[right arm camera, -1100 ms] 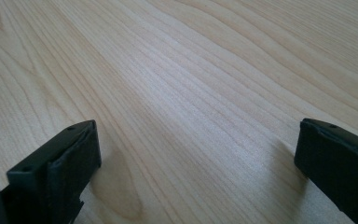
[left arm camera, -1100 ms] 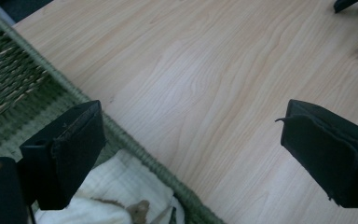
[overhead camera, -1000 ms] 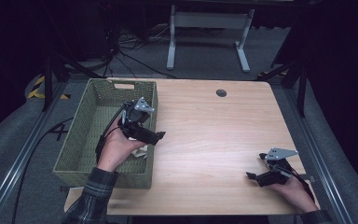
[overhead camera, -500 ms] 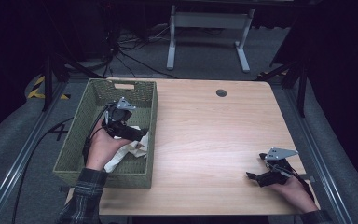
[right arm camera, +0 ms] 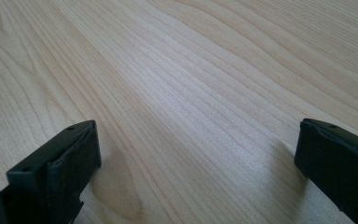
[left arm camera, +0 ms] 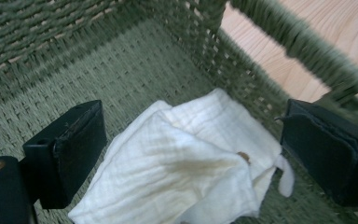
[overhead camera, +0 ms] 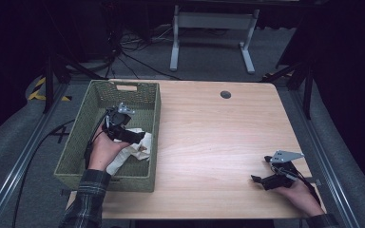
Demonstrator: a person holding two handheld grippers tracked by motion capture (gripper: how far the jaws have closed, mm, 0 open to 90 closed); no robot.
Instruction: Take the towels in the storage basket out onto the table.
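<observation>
**Left claw wide open above cloth in basket**

Left gripper (overhead camera: 140, 137) inside the green woven basket (overhead camera: 76, 156), jaws spread wide, holding nothing. Between the jaws, seen in the left gripper view, a crumpled white cloth (left arm camera: 186, 163) on the basket floor, faint yellowish stain near its middle, close against the basket's wall nearest the tabletop. Basket at the left end of the wooden table (overhead camera: 218, 142). Right gripper (overhead camera: 256, 179) low over bare wood near the table's front right corner, well apart from the basket, jaws likewise spread wide and empty.
</observation>
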